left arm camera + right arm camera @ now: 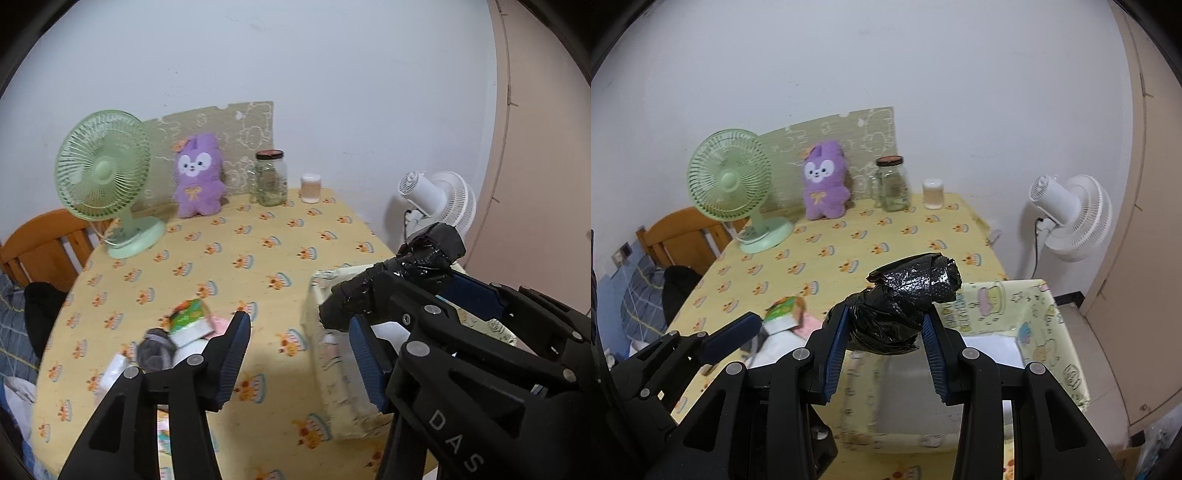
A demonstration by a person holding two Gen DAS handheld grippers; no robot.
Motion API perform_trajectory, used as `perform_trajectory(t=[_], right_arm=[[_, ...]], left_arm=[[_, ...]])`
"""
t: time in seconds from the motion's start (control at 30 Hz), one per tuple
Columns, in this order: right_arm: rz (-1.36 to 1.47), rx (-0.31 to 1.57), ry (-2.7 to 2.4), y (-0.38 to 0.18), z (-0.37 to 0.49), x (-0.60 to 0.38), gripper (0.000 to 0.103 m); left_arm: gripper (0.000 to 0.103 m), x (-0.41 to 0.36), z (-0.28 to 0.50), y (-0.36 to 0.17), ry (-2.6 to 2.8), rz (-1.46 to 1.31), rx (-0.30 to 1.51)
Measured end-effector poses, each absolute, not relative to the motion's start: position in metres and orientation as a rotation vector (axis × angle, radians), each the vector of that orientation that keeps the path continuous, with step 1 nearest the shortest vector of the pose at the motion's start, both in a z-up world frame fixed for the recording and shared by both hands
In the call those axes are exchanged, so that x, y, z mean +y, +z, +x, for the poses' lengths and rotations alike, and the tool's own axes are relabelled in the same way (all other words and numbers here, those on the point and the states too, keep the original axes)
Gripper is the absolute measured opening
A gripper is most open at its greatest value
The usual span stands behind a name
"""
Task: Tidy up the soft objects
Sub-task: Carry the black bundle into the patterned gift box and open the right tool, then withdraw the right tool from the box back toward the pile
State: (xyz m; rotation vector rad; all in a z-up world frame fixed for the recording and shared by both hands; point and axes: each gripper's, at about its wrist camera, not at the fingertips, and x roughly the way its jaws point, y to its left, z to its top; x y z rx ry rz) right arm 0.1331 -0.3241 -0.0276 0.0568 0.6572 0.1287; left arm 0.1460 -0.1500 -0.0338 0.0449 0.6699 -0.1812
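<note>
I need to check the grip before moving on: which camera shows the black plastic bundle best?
The right wrist view: the black plastic bundle sits centred and clamped in the right hand-held gripper. The left wrist view shows it from the side, partly hidden.

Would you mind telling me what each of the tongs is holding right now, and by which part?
The right tongs clamp a rolled black plastic bag at its near, lower end. The left tongs are open and hold nothing.
</note>
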Motion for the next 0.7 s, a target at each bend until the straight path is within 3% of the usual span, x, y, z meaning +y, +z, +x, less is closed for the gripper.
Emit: perform_trajectory(t=[0.2, 0.43, 0.6, 0.7], right_arm=[[0.069, 0.675, 0.098, -0.035, 0.144, -0.347, 0.043], [0.077, 0.725, 0.069, -0.049, 0.156, -0.367, 0.044], [0.069, 0.758, -0.024, -0.059, 0.164, -0.374, 0.088], [0.104, 0.774, -0.019, -0.063, 0.165, -0.378, 0.091]], left_arm=[[0.059, -0.172, 0.160, -0.040, -0.207, 0.051, 0.693], [0.069, -0.190, 0.172, -0.052, -0.217, 0.080, 0.725], [0.069, -0.199, 0.176, -0.058, -0.240, 0.110, 0.758], [0.070, -0.201, 0.177, -0.058, -0.242, 0.115, 0.756]])
